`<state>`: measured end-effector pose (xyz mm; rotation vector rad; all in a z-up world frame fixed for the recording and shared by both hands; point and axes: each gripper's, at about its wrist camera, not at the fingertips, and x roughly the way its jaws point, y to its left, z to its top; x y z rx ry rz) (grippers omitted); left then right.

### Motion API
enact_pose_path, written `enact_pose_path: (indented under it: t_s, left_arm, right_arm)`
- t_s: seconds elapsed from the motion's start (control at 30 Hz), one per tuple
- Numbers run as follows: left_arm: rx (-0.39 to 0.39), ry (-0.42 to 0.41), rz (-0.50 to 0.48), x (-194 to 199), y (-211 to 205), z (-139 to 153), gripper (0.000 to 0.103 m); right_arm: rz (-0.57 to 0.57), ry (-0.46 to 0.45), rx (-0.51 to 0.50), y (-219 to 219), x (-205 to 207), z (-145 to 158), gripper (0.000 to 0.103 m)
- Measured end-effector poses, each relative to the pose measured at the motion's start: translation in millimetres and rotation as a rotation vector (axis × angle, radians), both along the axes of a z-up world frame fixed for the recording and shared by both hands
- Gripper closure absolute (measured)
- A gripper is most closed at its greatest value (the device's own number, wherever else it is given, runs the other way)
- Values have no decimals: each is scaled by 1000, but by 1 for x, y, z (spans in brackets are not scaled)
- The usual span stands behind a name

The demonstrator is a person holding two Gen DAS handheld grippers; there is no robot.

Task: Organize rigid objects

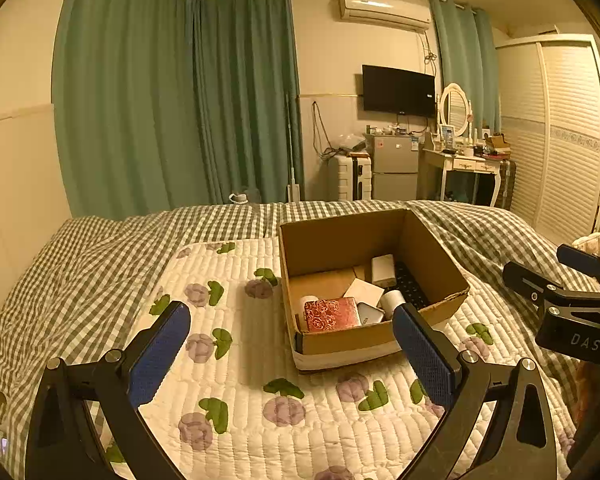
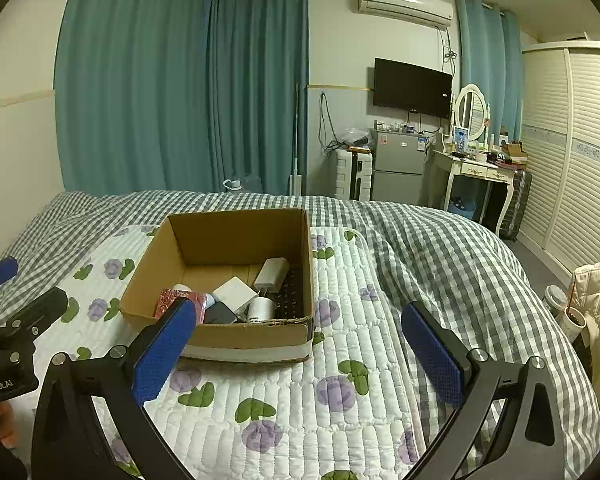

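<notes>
An open cardboard box (image 1: 342, 240) (image 2: 236, 236) sits on a white floral quilt (image 1: 240, 360) (image 2: 340, 360) on the bed. It holds a red patterned box (image 1: 331, 314) (image 2: 168, 300), white boxes (image 1: 383, 269) (image 2: 274, 272), a white cylinder (image 1: 392, 302) (image 2: 260, 309), a dark flat case (image 2: 220, 314) and a black keyboard-like item (image 1: 410, 284). My left gripper (image 1: 292, 330) is open and empty, held above the quilt before the box. My right gripper (image 2: 300, 334) is open and empty, before the box's right front corner. Each gripper shows at the other view's edge.
A checked duvet (image 1: 100, 260) (image 2: 440, 256) covers the bed around the quilt. Beyond the bed stand curtains, a small fridge (image 2: 398, 168), a suitcase (image 2: 354, 174), a dressing table (image 2: 480, 172) and a wardrobe (image 2: 580, 152). Containers (image 2: 564, 312) stand at the bed's right side.
</notes>
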<state>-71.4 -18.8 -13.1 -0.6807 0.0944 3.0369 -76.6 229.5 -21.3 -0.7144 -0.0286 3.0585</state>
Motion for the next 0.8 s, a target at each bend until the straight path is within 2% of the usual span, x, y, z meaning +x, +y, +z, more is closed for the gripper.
enact_pose_path:
  t_s: [0.3, 0.8]
  left_arm:
    - [17, -1, -17, 1, 0, 3, 0]
    - [9, 4, 8, 3, -1, 4, 0]
  right_arm:
    - [24, -3, 21, -7, 1, 0, 0]
    - [30, -16, 24, -10, -5, -3, 0]
